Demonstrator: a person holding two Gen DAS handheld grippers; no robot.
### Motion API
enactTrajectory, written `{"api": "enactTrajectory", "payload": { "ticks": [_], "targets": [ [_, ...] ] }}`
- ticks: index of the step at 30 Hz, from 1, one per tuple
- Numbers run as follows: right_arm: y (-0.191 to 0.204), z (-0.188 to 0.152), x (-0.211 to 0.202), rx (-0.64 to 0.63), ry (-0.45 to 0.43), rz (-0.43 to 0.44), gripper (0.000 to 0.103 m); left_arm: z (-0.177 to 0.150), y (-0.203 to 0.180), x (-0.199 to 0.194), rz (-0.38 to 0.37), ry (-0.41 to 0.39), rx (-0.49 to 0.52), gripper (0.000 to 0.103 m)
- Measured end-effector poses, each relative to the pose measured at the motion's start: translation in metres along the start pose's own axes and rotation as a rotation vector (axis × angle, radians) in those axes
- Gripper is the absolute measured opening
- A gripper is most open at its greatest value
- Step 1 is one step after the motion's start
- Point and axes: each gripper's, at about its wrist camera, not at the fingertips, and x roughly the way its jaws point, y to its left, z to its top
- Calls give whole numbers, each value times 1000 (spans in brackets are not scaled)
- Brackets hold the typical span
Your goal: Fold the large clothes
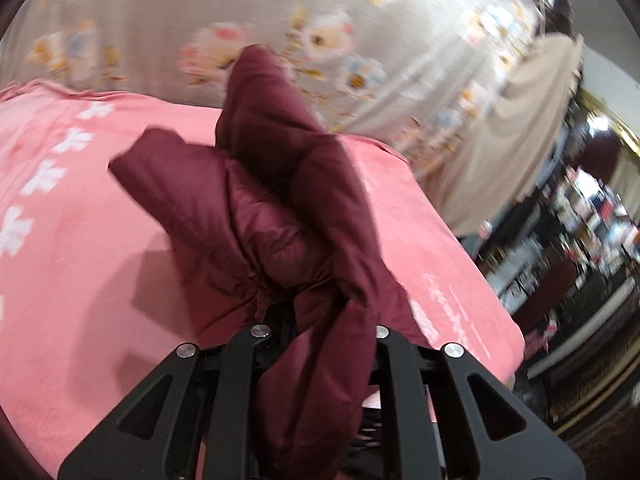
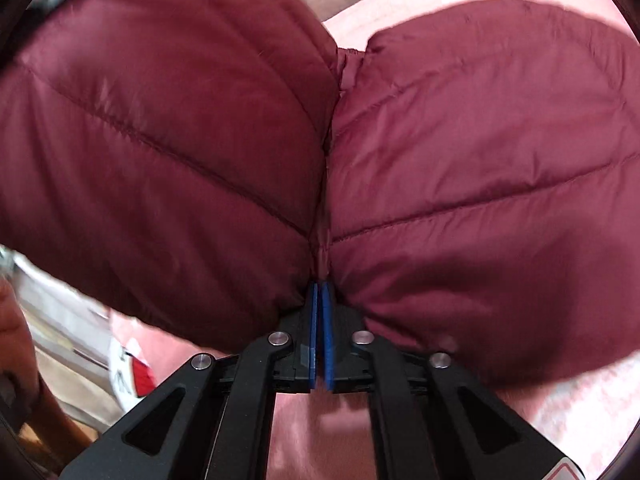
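Observation:
A maroon quilted puffer jacket [image 1: 260,200] hangs bunched above the pink bedspread [image 1: 72,248] in the left wrist view. My left gripper [image 1: 316,308] is shut on a gathered fold of it, and the cloth drapes over the fingers and hides their tips. In the right wrist view the same jacket [image 2: 160,140] fills the frame, two puffy panels meeting at a centre seam. My right gripper [image 2: 321,284] is shut on that seam at the lower edge, its blue pads [image 2: 313,320] pressed together with thin fabric pinched between them.
A grey floral sheet [image 1: 160,20] lies beyond the pink bedspread. A beige cloth [image 1: 532,120] hangs at the right, beside cluttered dark shelves [image 1: 580,240]. In the right wrist view, a person's hand [image 2: 16,340] and a white object [image 2: 128,376] show at the lower left.

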Motion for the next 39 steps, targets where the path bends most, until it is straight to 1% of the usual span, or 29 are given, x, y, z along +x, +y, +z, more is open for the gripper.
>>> {"api": "enactTrajectory", "payload": {
  "ticks": [1,3,5,6,8,10,12,14,17,19,20,21,22,24,25,30,33,34,37,39],
  "targets": [
    [-10,0,-5,59,1,55,0,1,-7,11,-9,15,10,14],
    [-17,-3,-19,89,-10,86,0,2,-24,36,-28,50,38,14],
    [-26,-8,-41,102,-34,91,1,2,-42,64,-35,92,70,14],
    [-30,-11,-50,107,-45,88,5,2,-50,75,-34,107,86,14],
    [-46,-18,-76,144,-74,68,8,1,-65,97,-28,139,113,14],
    [-61,-24,-98,181,-105,45,9,-3,-79,123,-20,176,136,14],
    [-75,-28,-116,205,-133,8,9,-4,-91,146,-14,208,145,14],
    [-85,-30,-131,213,-162,-50,9,-7,-99,165,-3,233,151,14],
    [-99,-30,-157,227,-243,-172,9,-11,-112,190,10,268,164,14],
    [-108,-26,-170,234,-297,-234,9,-16,-120,201,16,286,175,14],
    [-107,-24,-170,233,-308,-270,9,-18,-125,208,22,295,183,14],
    [-113,-19,-170,229,-305,-327,9,-21,-127,211,26,299,190,14],
    [-117,-17,-167,230,-294,-345,9,-23,-129,214,32,302,197,14],
    [-125,-13,-154,238,-244,-330,9,-25,-134,220,40,309,211,14],
    [-127,-13,-149,236,-232,-327,9,-26,-135,222,41,313,215,14],
    [-129,-2,-137,213,-214,-331,7,-28,-146,231,40,333,249,14],
    [-129,2,-133,238,-218,-288,7,-35,-150,241,44,363,270,14],
    [-134,1,-136,261,-221,-259,7,-36,-152,245,48,370,276,14],
    [-146,1,-147,334,-229,-180,7,-46,-153,256,68,386,297,15],
    [-150,2,-162,356,-253,-161,8,-51,-152,259,78,382,311,15]
  ]
}}
